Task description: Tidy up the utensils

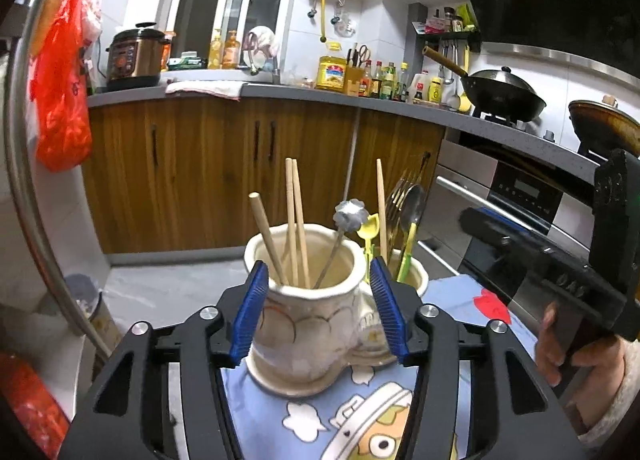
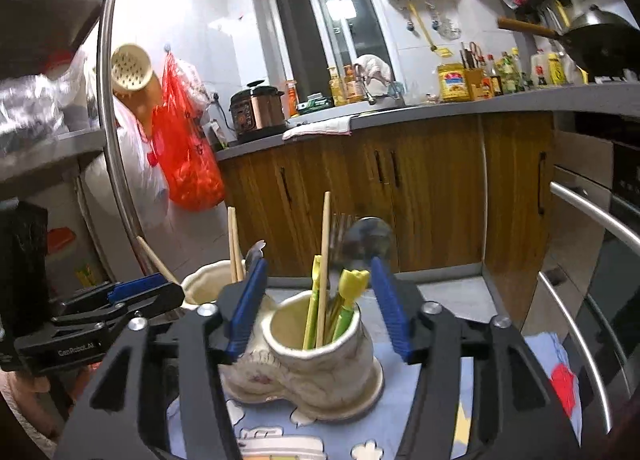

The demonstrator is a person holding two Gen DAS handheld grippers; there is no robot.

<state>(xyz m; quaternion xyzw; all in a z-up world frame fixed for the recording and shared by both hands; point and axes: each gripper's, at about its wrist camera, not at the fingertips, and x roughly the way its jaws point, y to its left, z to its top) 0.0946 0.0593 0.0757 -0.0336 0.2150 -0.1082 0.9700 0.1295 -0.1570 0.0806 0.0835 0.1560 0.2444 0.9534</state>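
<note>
Two cream ceramic holders are standing side by side on a blue cartoon-print cloth (image 1: 460, 300), and the left wrist view is looking straight at the nearer one. The left gripper (image 1: 318, 304) is sitting spread, its blue pads flanking the left holder (image 1: 308, 324) without pressing it, nothing held. Wooden chopsticks (image 1: 294, 219) and a flower-topped stirrer (image 1: 350, 213) are already leaning inside, so the sorting seems nearly or wholly done. Off to the right, a person's hand (image 1: 560, 344) is carrying the other tool.

From the right wrist view, the right gripper (image 2: 318, 308) is likewise hanging spread and empty around the right holder (image 2: 320, 356), which is keeping yellow-green handled utensils (image 2: 344, 300) and one stray chopstick (image 2: 325, 260). Moving that chopstick across would probably be next, calling for a pinch high on its shaft and a straight lift. Room above is open; neighbouring handles and the holder's rim are crowding the sides.
</note>
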